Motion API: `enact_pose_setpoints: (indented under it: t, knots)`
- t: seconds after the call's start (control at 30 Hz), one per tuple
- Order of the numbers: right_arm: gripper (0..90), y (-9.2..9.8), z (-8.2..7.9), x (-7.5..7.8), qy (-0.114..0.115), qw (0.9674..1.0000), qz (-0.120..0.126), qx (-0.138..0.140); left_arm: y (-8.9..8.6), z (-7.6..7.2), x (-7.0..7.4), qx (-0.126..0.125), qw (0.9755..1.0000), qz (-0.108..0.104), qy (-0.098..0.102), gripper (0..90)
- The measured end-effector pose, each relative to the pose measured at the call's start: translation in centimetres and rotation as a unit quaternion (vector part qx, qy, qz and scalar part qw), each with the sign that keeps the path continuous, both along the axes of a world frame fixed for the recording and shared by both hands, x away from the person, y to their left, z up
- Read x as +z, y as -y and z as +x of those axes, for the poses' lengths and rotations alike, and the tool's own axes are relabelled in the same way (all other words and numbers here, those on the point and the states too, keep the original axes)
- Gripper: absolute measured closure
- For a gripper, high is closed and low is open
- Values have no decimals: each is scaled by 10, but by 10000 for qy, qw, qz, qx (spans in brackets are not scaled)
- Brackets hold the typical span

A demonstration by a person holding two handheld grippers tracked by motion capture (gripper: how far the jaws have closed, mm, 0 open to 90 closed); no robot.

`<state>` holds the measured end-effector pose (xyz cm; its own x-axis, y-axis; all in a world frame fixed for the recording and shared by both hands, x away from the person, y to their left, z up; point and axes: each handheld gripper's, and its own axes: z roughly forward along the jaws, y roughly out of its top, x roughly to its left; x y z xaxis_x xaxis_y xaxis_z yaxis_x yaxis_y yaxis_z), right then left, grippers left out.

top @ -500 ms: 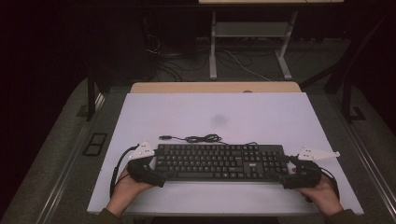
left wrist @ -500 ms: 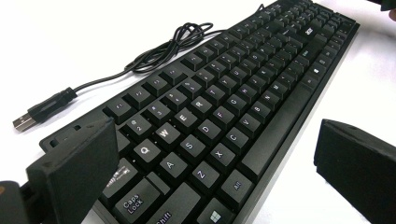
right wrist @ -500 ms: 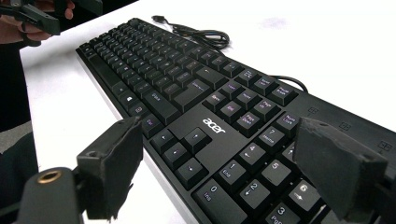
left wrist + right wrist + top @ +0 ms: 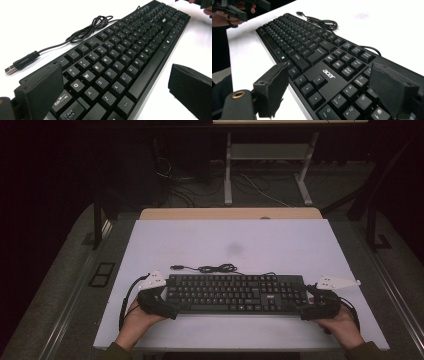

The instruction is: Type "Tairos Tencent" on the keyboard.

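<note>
A black keyboard lies flat near the front edge of the white table, its long side running left to right. Its cable sits coiled just behind it, plug end lying loose on the tabletop. The left gripper stands at the keyboard's left end, jaws wide apart, straddling that end without pressing on it. The right gripper stands at the right end, jaws likewise spread wide across the end, not clamped.
</note>
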<state>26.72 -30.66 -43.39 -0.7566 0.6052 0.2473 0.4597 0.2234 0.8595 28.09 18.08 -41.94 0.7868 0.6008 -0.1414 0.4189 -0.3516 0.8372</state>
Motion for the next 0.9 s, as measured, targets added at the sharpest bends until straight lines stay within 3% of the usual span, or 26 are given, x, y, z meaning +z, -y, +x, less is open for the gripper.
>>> enact_pose_setpoints:
  t: [0.47, 0.9]
  knots:
    - [148, -14, 1, 7, 97, 9999, -33, -6, 2, 1, -1, -59, 10000, -38, 19, 0]
    - [118, -24, 7, 12, -87, 9999, -55, -27, 2, 1, 0, -90, 9999, -64, 26, 0]
